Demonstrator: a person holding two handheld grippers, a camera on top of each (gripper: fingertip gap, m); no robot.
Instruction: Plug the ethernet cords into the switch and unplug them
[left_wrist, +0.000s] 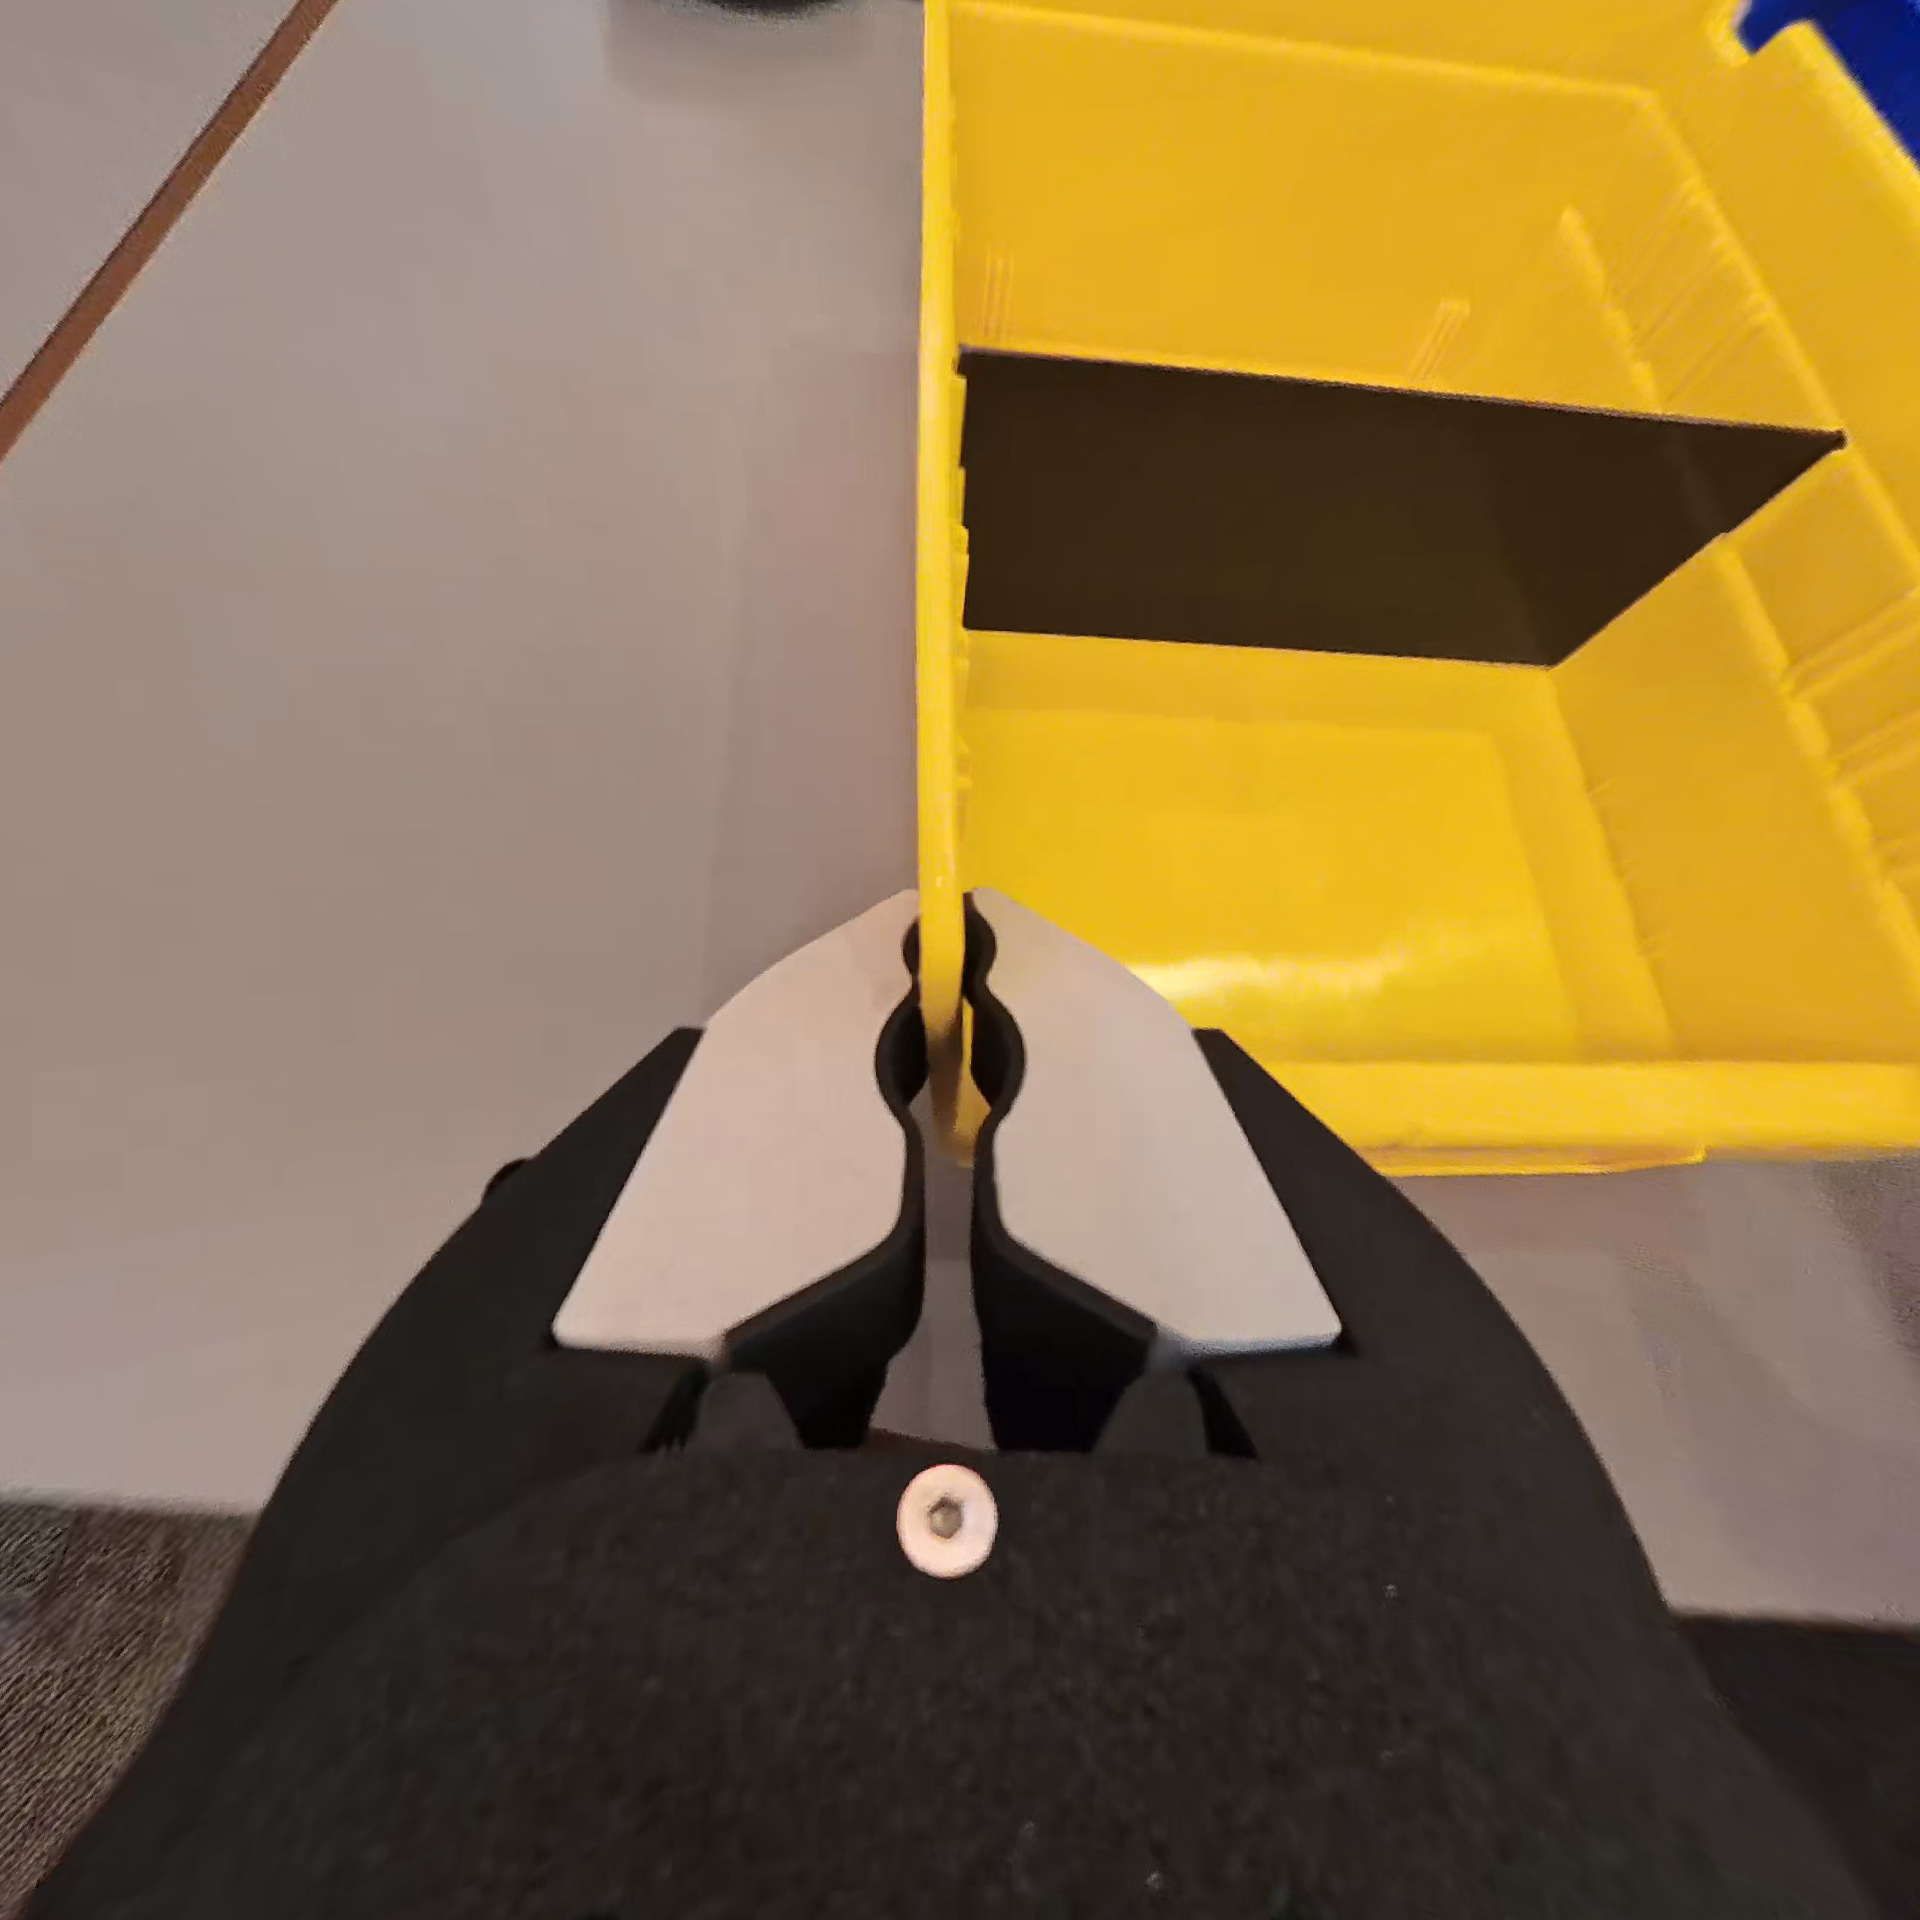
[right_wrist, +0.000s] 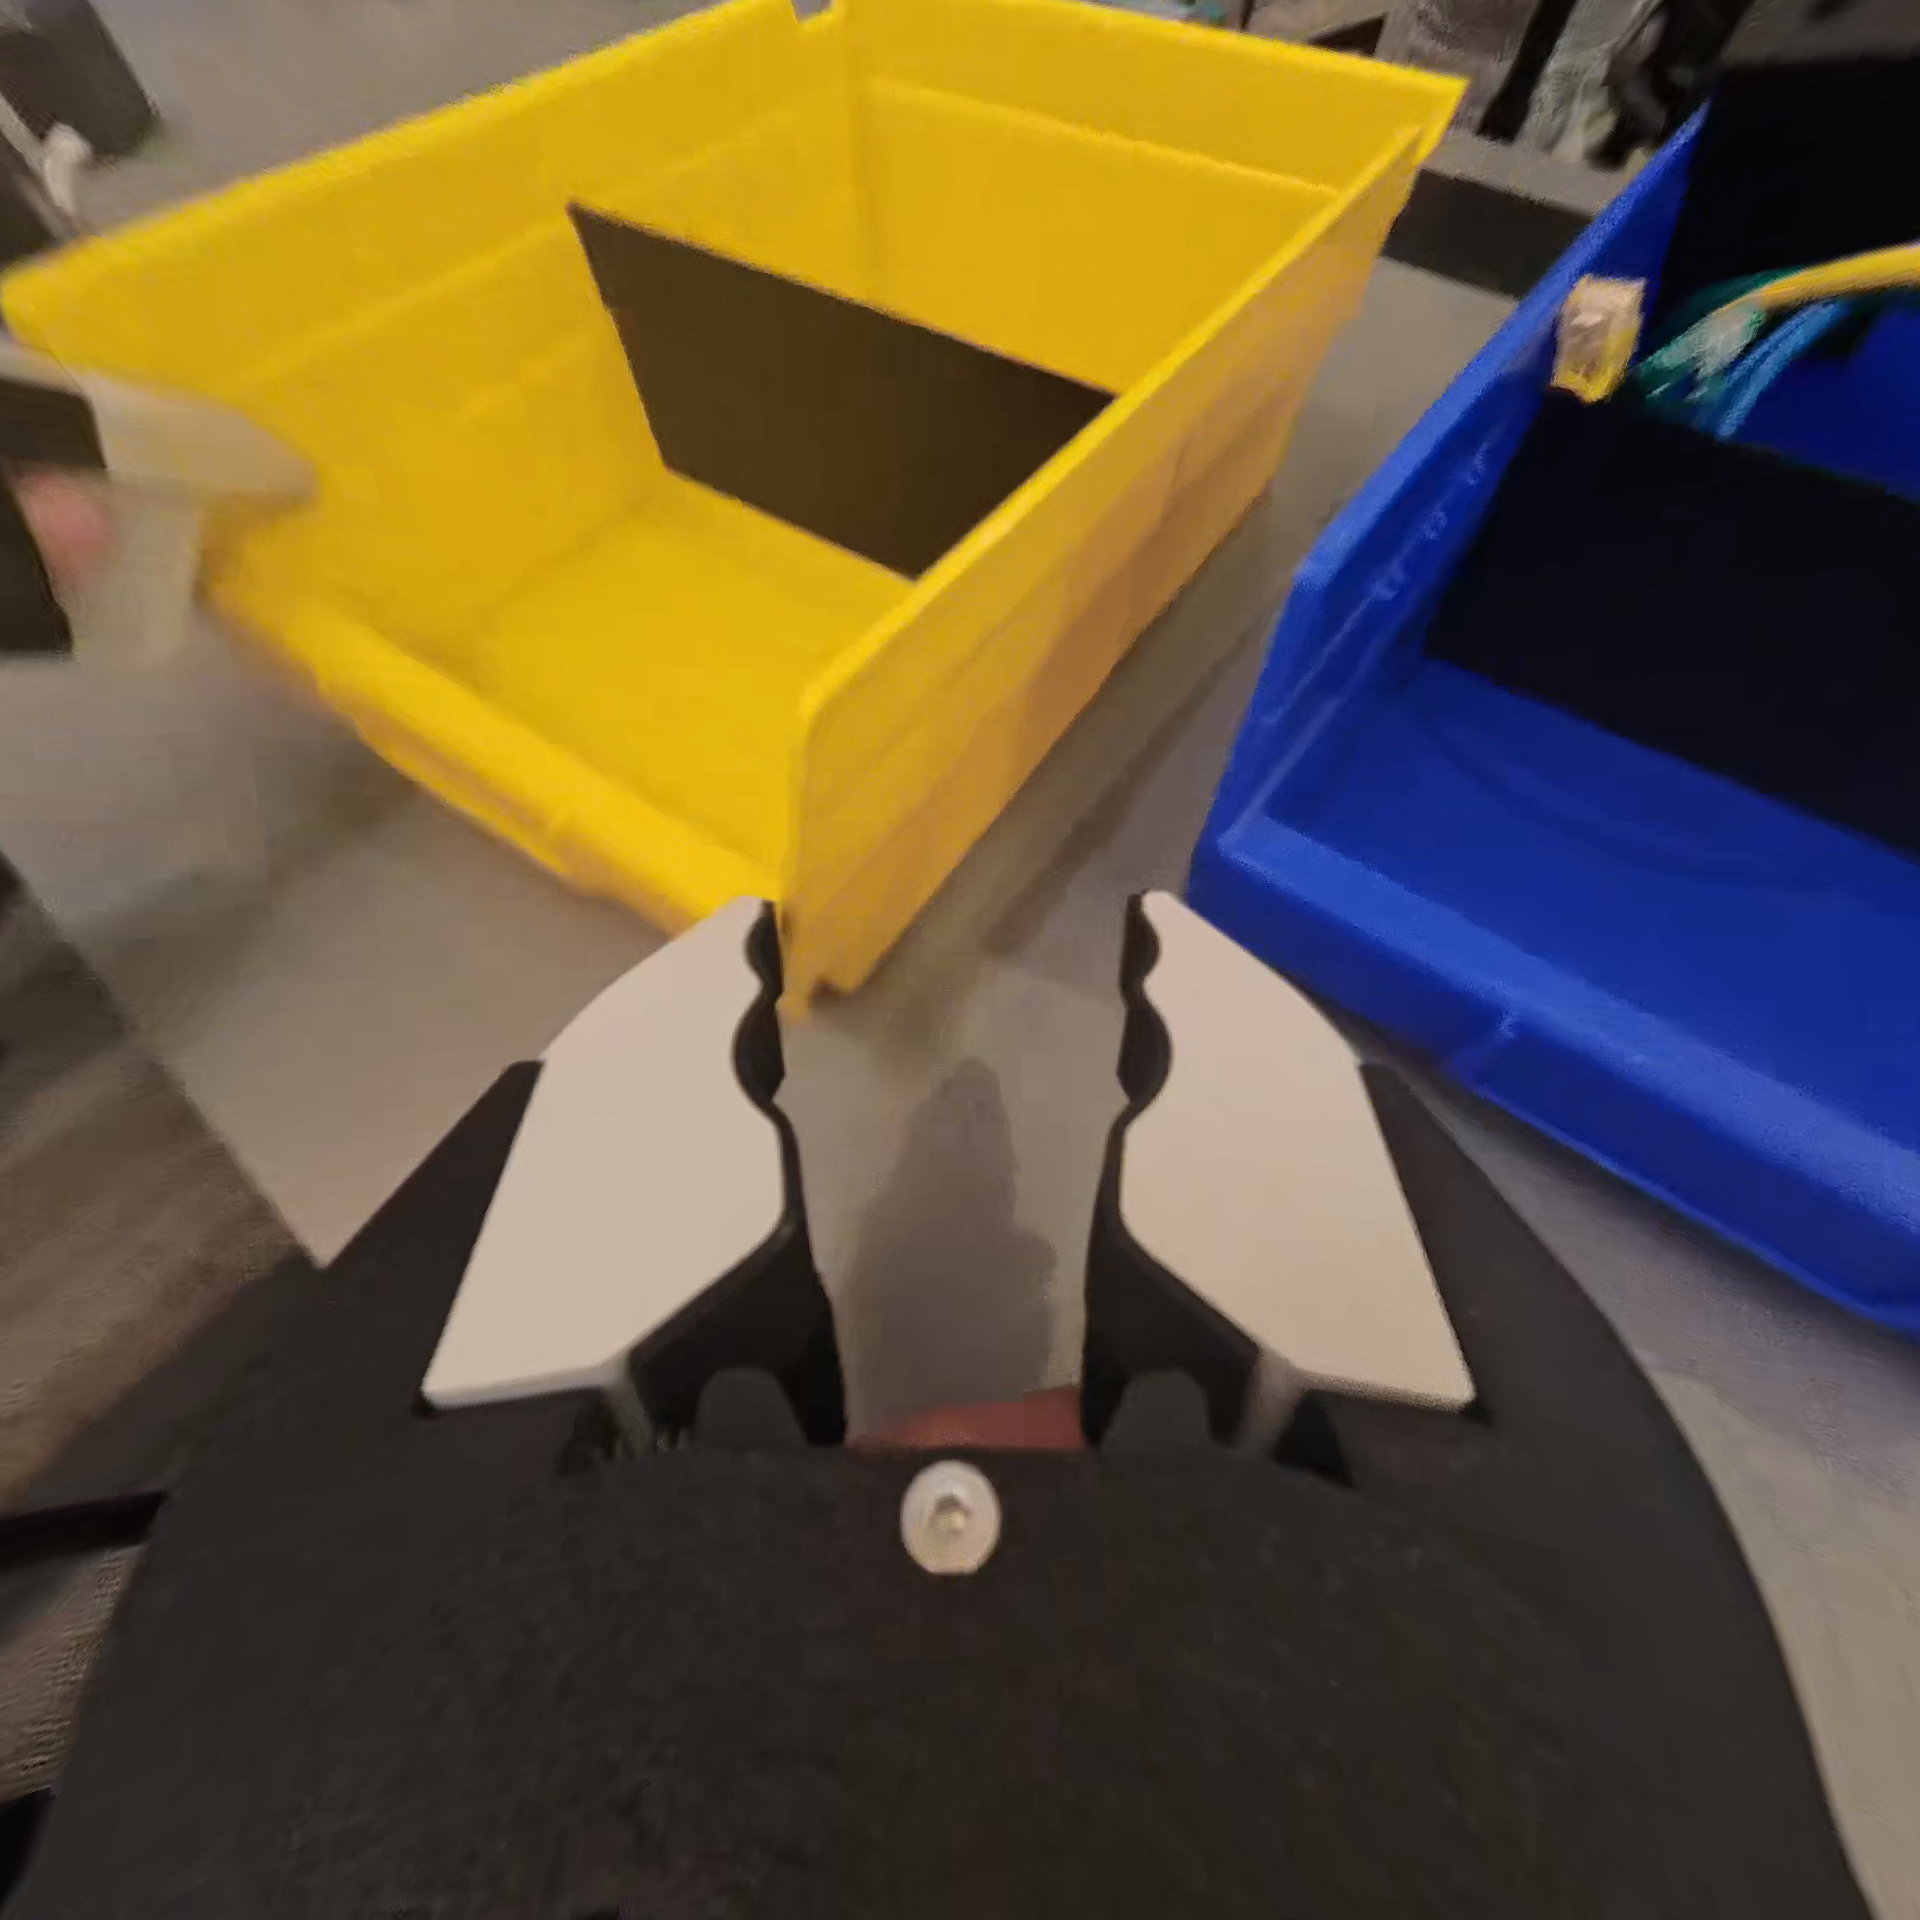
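Note:
A yellow plastic bin (left_wrist: 1403, 883) with a black divider (left_wrist: 1351, 509) stands on the grey table. My left gripper (left_wrist: 943, 914) is shut on the bin's left side wall near its front corner. In the right wrist view the same yellow bin (right_wrist: 644, 644) sits ahead, with the left gripper (right_wrist: 208, 468) blurred at its left wall. My right gripper (right_wrist: 951, 914) is open and empty, just in front of the bin's near right corner. Ethernet cords (right_wrist: 1704, 332), yellow, green and blue with a clear plug, hang over the rim of a blue bin (right_wrist: 1558, 883). No switch is in view.
The blue bin stands to the right of the yellow one with a narrow gap of grey table (right_wrist: 1091, 883) between them. The table's left edge has a brown strip (left_wrist: 166, 218). Carpeted floor (left_wrist: 94, 1662) lies below the table's front edge.

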